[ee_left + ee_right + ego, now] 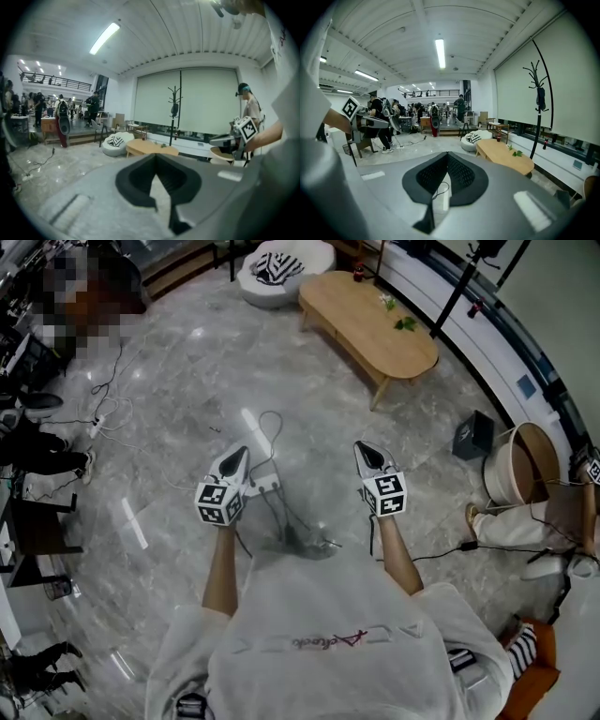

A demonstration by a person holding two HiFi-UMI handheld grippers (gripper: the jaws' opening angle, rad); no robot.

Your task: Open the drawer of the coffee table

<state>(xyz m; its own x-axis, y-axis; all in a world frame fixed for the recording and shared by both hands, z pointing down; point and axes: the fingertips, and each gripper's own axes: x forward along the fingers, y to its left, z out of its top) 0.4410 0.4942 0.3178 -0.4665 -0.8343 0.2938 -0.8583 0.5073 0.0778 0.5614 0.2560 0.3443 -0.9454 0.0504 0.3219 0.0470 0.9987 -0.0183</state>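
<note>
a person in a pale top stands on a glossy grey marble floor (187,390), seen from above, holding a tool out in front with each hand. the left claw (239,456) is pressed together with nothing in it and points ahead and slightly down. loose grey cables (274,486) lie on the floor between the two tools and just ahead of them. the right claw (367,450) is likewise pressed together and empty, level with the left one and pointing the same way.

the task's thing, a long oval coffee table of light wood (370,320), stands well apart from both claws, ahead and to the right. its long axis runs diagonally in the head view, from its far left end near a white beanbag with black stripes (281,266) to its near right end. no view shows a drawer front or handle, so the side it opens on cannot be told.

the step in hand looks like the approach. to do it well, walk round the cables, reach the side that bears the drawer and face it squarely. spread one claw only when close to the handle, pinch it, then pull straight out along the drawer's run.
</note>
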